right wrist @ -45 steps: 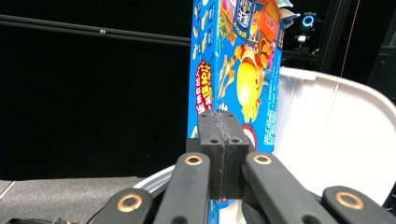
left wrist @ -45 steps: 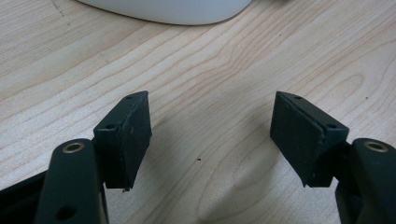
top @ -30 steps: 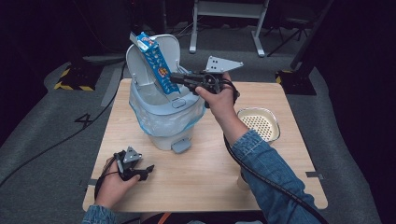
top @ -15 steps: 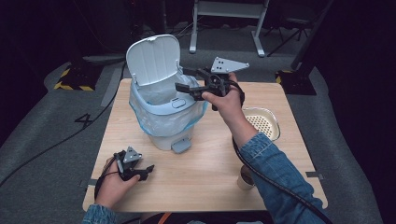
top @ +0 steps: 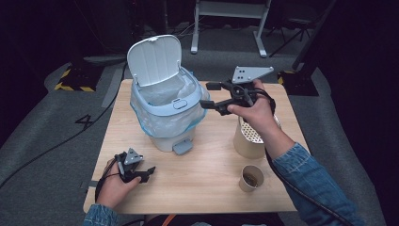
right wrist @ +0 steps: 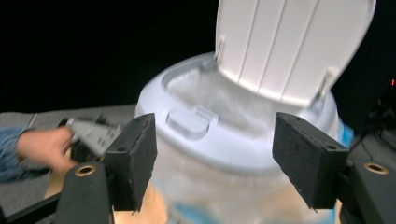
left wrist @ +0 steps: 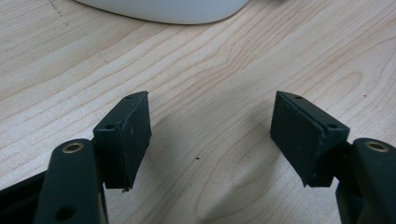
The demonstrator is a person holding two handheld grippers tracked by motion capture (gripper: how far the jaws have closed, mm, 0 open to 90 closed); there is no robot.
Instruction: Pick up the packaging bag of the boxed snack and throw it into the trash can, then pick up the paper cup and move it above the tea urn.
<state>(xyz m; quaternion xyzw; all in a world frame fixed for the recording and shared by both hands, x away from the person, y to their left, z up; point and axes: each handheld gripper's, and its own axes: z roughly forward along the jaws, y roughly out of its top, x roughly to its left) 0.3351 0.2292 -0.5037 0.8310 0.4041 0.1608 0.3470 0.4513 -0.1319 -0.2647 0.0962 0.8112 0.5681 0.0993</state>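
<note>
Bright overhead light falls on the pale wooden table (top: 207, 183) while the surrounding floor sinks into near-black, soft shadows pool beneath the left gripper view's jaws, and the white lidded plastic bin (right wrist: 243, 121) looks overexposed and perhaps motion-blurred at lower centre.

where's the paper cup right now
In the high view the paper cup stands near the table's front right edge, just in front of the perforated beige container and beside the person's right forearm.

blue packet gone, right gripper (top: 210, 93) opened, withdrawn from bin (top: 165, 111)
</note>
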